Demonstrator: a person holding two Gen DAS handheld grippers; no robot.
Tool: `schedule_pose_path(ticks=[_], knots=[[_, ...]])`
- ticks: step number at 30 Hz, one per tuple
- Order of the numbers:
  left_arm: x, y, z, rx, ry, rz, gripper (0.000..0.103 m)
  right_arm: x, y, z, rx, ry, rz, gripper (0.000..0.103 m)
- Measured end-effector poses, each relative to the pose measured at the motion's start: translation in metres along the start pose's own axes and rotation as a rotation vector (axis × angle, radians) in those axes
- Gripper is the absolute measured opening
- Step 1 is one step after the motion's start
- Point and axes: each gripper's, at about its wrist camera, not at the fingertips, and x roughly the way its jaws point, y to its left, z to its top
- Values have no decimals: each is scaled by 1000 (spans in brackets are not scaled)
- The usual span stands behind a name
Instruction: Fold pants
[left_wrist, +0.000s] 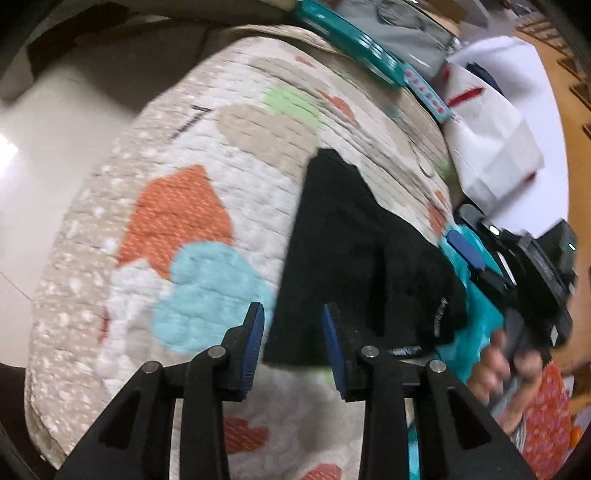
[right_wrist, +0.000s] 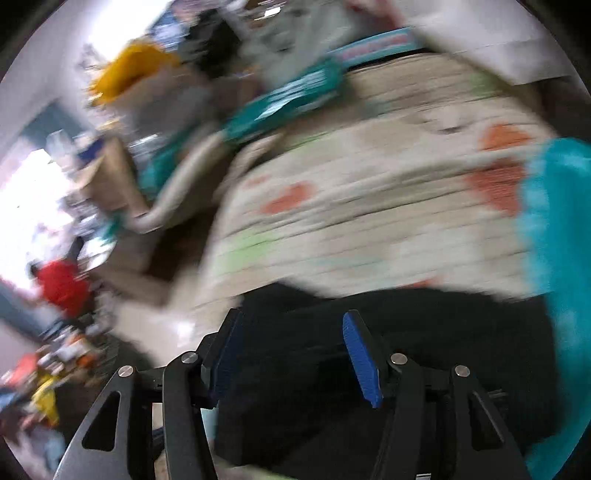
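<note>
Black pants (left_wrist: 354, 266) lie folded into a compact shape on a quilted bedspread with coloured hearts (left_wrist: 177, 221). My left gripper (left_wrist: 293, 347) is open and empty, just above the near left edge of the pants. My right gripper shows in the left wrist view (left_wrist: 491, 258) at the right side of the pants, held by a hand in a teal sleeve. In the right wrist view, which is blurred, the pants (right_wrist: 424, 350) lie under and ahead of my right gripper (right_wrist: 295, 358), whose jaws stand open and empty.
A teal flat object (left_wrist: 354, 44) lies along the far edge of the bedspread, also blurred in the right wrist view (right_wrist: 284, 103). White bags (left_wrist: 487, 133) sit at the far right. Pale floor (left_wrist: 44, 125) lies to the left. Cluttered room items (right_wrist: 62, 284) are beyond the bed.
</note>
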Motion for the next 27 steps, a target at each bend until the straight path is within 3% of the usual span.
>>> schedule_pose_path(ticks=[3,6,7,9,11,12,14,15,18,21,25,27], knots=[[4,4,2,-8,-4,13,32,30,10,-17,45,94,147,61],[9,7,1,-7,7,13,33,54,8,-30,77,132,97,61],[9,8,1,-5,12,15,33,59,5,-32,70,133,24,61],[10,10,1,-2,18,15,33,58,5,-38,23,144,-274,61],[13,7,3,8,22,13,36,43,-1,-45,16,144,-506,61],[15,4,6,23,20,14,38,37,-5,-48,29,141,-569,61],[22,-1,12,52,19,16,39,19,-17,-59,53,146,-725,94],[27,-4,14,65,23,13,39,9,-25,-65,56,145,-752,96],[43,-10,17,88,45,-19,41,-12,-26,-67,55,115,-747,96],[54,-13,14,93,57,-45,49,-8,7,-49,-62,80,-664,96],[56,-15,7,103,26,-94,59,31,55,-4,-254,136,-463,96],[56,-16,3,110,15,-103,66,71,72,17,-318,219,-443,96]])
